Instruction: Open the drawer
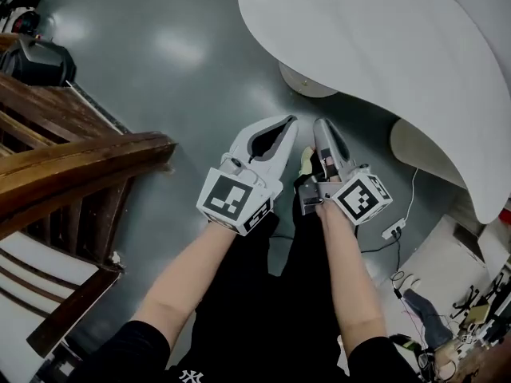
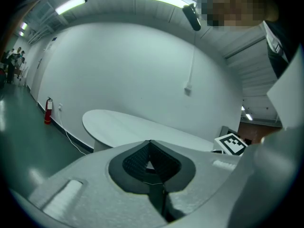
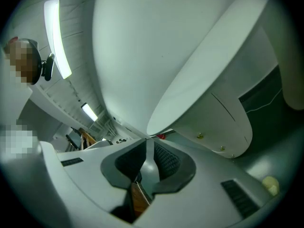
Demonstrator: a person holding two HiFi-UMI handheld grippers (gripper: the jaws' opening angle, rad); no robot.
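Note:
No drawer shows in any view. Both grippers hang side by side in front of the person's black trousers, over the grey floor. My left gripper is shut, tips together and nothing between them. My right gripper stands a little open: a narrow gap shows between its dark pads and nothing is in it. Both point toward the white oval table, well short of it. A dark wooden piece of furniture stands at the left of the head view.
The table's white pedestals stand on the floor ahead. A cable and power strip lie at the right, with clutter past them. A black bag sits at the far left. A red fire extinguisher stands by the wall.

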